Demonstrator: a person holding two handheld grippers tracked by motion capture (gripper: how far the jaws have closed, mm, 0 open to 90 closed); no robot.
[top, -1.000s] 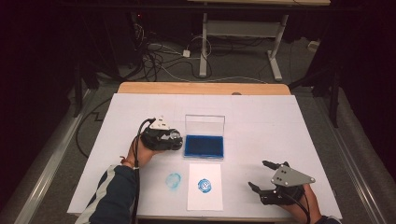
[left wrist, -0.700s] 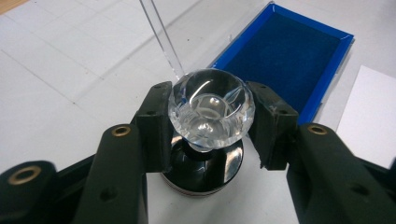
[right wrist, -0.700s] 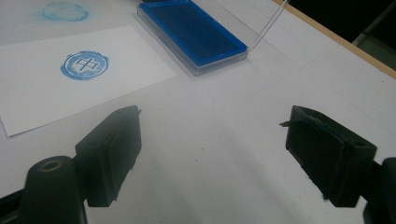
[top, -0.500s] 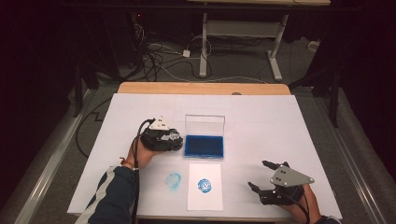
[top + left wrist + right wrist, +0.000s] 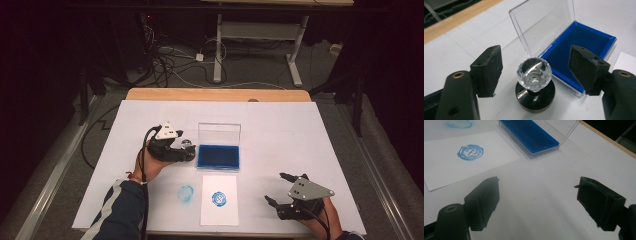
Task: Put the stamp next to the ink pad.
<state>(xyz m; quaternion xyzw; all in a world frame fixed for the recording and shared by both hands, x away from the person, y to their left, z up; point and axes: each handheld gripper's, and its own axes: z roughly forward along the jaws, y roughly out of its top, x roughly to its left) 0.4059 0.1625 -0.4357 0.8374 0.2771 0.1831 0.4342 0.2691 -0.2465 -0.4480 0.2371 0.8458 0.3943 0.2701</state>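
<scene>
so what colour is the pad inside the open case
Deep blue ink pad, clearest in the left gripper view.

1. White table top [image 5: 300,130], wooden edge strip [image 5: 215,94] along far side.
2. Grey floor [image 5: 260,65] beyond, dimly lit; surroundings dark.
3. Tangle of black and white cables [image 5: 170,55] on floor, far left of centre.
4. White metal desk frame [image 5: 260,35] farther back, two legs with feet.
5. Grey rails [image 5: 47,175] flanking table on both sides.

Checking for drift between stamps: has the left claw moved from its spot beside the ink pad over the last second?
No. The left claw sits beside the blue ink pad just as before.
</scene>
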